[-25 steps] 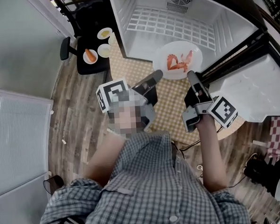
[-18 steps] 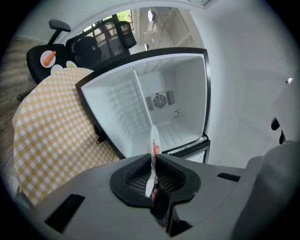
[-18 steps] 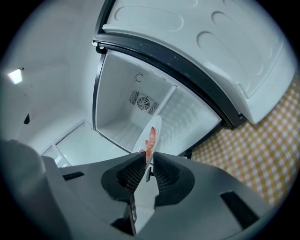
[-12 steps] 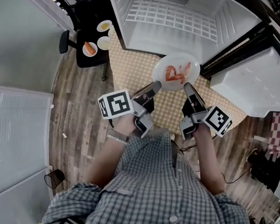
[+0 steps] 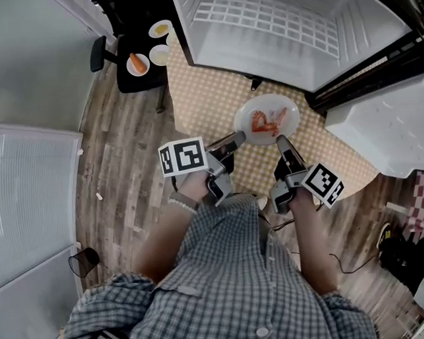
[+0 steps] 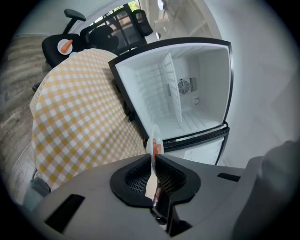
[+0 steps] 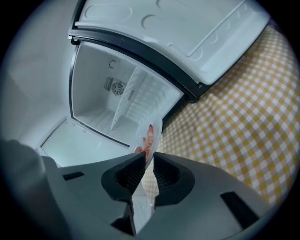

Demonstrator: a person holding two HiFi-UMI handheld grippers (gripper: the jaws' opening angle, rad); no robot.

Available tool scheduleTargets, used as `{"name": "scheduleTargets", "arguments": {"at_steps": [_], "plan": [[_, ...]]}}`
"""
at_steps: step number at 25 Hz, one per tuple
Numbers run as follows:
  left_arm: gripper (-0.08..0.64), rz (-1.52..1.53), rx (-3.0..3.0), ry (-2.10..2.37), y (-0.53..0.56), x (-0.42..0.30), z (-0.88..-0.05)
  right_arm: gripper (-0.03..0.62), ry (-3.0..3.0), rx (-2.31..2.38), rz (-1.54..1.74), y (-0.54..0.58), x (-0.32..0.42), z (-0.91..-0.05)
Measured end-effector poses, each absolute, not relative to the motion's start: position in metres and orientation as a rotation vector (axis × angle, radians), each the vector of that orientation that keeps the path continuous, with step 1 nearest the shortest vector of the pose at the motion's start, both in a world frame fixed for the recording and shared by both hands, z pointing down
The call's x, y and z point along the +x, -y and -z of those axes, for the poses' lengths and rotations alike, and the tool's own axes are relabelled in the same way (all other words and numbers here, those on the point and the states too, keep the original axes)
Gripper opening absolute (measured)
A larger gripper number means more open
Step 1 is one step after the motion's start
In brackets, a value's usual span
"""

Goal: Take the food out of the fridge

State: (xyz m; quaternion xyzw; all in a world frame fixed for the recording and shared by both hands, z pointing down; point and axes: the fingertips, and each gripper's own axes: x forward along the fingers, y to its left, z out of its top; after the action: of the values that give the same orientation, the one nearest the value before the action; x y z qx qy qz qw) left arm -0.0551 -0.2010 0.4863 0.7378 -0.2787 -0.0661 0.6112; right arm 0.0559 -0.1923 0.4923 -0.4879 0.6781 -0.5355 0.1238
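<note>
The plate [image 5: 265, 103] is between the left gripper [image 5: 239, 136] and right gripper [image 5: 282, 140], over the table [image 5: 200, 94] before the fridge [image 5: 296, 24].

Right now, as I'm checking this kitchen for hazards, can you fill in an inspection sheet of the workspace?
Surface: table under a yellow checked cloth.
Job's things: plate of red food, out of the fridge and over the cloth.
Clutter: three small dishes on a black chair; dark cup on the floor.
Claws: left claw and right claw are each shut on the plate's rim.
Cables: thin lead on the floor at right.
Surroundings: fridge stands open, nothing seen on its shelves; wood floor.
</note>
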Motion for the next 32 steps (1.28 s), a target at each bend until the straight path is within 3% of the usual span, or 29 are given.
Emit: {"name": "scheduleTargets", "arguments": {"at_steps": [24, 32], "plan": [[0.048, -0.181, 1.609, 0.733, 0.193, -0.052, -0.595, 0.048, -1.831, -1.571, 1.847, 0.179, 0.056, -0.594], [0.104, -0.268, 1.685, 0.796, 0.196, -0.060, -0.593, 0.048, -1.917, -1.646, 1.814, 0.177, 0.060, -0.599]]}}
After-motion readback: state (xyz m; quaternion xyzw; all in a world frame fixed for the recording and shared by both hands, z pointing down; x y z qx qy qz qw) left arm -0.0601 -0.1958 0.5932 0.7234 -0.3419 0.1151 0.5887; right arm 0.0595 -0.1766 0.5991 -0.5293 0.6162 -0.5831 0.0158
